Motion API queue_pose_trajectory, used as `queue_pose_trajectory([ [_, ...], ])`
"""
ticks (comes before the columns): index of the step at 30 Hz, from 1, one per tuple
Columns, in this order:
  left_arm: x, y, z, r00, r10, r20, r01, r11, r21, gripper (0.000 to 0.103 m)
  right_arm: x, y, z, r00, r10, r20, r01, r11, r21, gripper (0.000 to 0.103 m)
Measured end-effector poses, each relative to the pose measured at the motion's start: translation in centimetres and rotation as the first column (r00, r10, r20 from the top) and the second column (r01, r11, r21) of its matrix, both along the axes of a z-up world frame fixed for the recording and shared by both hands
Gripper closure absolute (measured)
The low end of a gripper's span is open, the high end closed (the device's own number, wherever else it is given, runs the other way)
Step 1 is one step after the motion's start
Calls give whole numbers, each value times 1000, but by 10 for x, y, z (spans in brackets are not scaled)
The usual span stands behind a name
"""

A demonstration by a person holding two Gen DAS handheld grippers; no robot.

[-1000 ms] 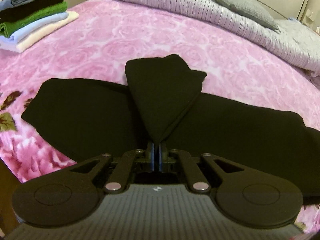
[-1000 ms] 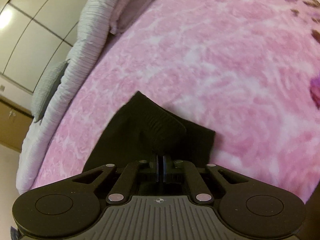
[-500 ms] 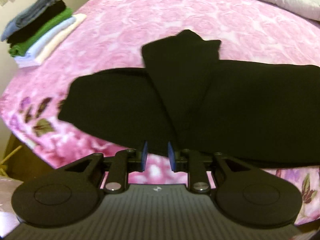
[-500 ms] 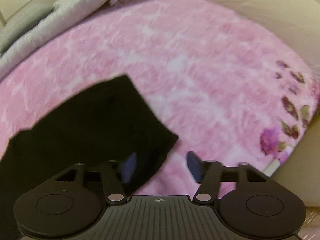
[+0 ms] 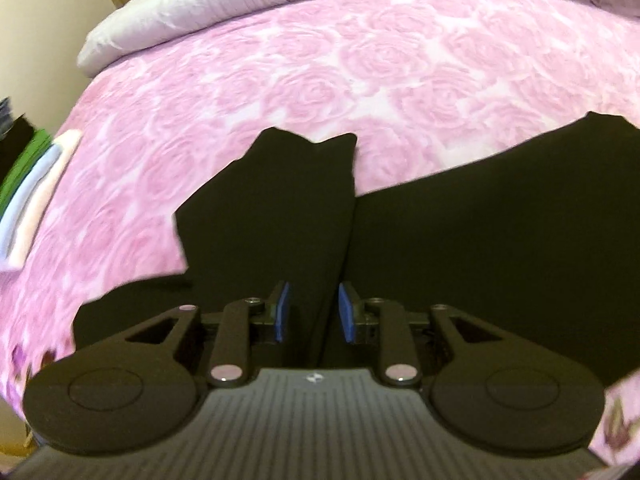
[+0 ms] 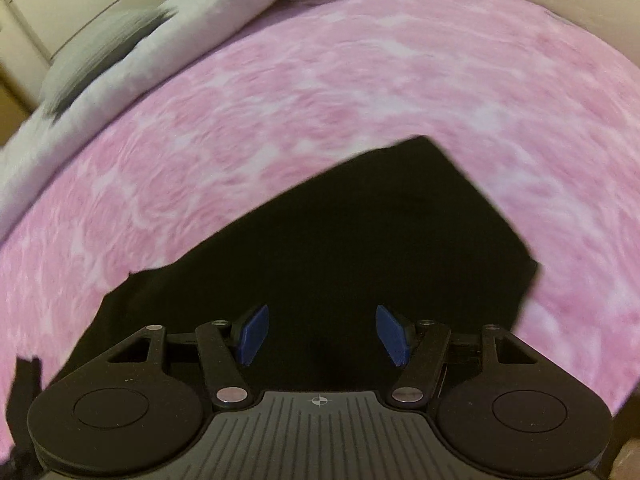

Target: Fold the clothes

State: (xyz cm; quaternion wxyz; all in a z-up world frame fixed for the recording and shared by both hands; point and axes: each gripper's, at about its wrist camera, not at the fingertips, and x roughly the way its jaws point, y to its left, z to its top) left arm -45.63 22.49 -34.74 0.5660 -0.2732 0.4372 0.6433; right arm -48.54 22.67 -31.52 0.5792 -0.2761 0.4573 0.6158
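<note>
A black garment (image 5: 480,240) lies flat on the pink rose-patterned bedspread (image 5: 320,80), with a folded-over flap (image 5: 280,208) pointing away from me. My left gripper (image 5: 312,312) is open and empty, its blue pads just above the flap's near end. In the right wrist view the same black garment (image 6: 360,240) spreads under my right gripper (image 6: 322,334), which is open wide and empty above the cloth.
A stack of folded clothes (image 5: 28,176) sits at the bed's left edge. A pale grey duvet (image 5: 240,0) and a grey pillow (image 6: 100,52) lie at the head of the bed. Pink bedspread (image 6: 360,80) surrounds the garment.
Both grippers let go of the black cloth and opened. The lifted parts now lie flat on the garment. Both grippers have shifted over it.
</note>
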Motion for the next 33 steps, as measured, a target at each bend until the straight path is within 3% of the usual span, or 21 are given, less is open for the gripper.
queue_pose_trajectory([
  [5, -2, 32, -30, 998, -56, -26, 54, 997, -49, 77, -21, 8, -10, 1000, 18, -20, -18, 1000, -22, 40],
  [7, -7, 31, -31, 997, -71, -12, 70, 997, -17, 86, -24, 9, -15, 1000, 4, -24, -5, 999, -44, 40],
  [8, -17, 27, -26, 999, -40, 25, 39, 999, 14, 100, -26, 9, -18, 1000, -4, -27, 2, 998, -58, 40],
  [10, -51, 9, -9, 988, 79, 131, -92, 991, 96, 100, -29, 9, -23, 999, -20, -33, 18, 996, -84, 40],
  [11, -74, -6, 2, 970, 155, 185, -183, 973, 142, 100, -30, 9, -25, 999, -25, -38, 22, 995, -94, 40],
  [13, -123, -36, 23, 907, 296, 298, -365, 907, 209, 101, -33, 7, -26, 999, -21, -37, 17, 994, -104, 40],
  [14, -151, -53, 29, 856, 367, 365, -460, 863, 209, 101, -36, 6, -27, 999, -12, -34, 8, 994, -108, 40],
  [16, -203, -84, 29, 714, 489, 500, -627, 765, 147, 100, -43, 4, -29, 1000, 6, -27, -9, 993, -117, 40],
  [18, -248, -113, 16, 540, 588, 602, -742, 671, 11, 99, -50, 1, -33, 999, 25, -32, -29, 991, -134, 40],
  [19, -261, -123, 10, 478, 612, 630, -767, 641, -42, 98, -55, -2, -35, 999, 37, -30, -41, 990, -138, 40],
  [20, -268, -131, 5, 432, 627, 648, -778, 623, -83, 96, -60, -4, -36, 998, 50, -29, -53, 988, -143, 40],
  [21, -271, -138, 1, 412, 624, 664, -777, 621, -102, 96, -65, -7, -38, 998, 62, -28, -65, 987, -147, 39],
  [23, -269, -142, 0, 402, 607, 686, -770, 630, -106, 96, -74, -11, -40, 996, 87, -26, -90, 984, -156, 39],
  [24, -270, -144, 1, 380, 595, 709, -776, 621, -105, 96, -77, -13, -41, 994, 102, -25, -105, 982, -160, 39],
  [27, -286, -154, -1, 233, 529, 816, -839, 534, -106, 96, -83, -18, -43, 989, 141, -33, -145, 973, -179, 39],
  [28, -294, -156, -3, 179, 515, 839, -859, 497, -122, 96, -84, -20, -43, 988, 149, -30, -152, 972, -181, 39],
  [30, -309, -166, -7, 73, 502, 862, -903, 399, -156, 95, -85, -24, -44, 987, 159, -24, -161, 969, -186, 40],
  [31, -314, -170, -8, 50, 522, 852, -912, 372, -175, 95, -84, -26, -45, 987, 158, -24, -160, 969, -190, 39],
  [32, -316, -169, -5, 84, 570, 818, -907, 384, -174, 95, -84, -28, -46, 987, 157, -26, -159, 968, -194, 39],
  [33, -315, -165, 1, 171, 605, 778, -889, 435, -143, 95, -82, -30, -47, 987, 156, -28, -159, 967, -198, 39],
])
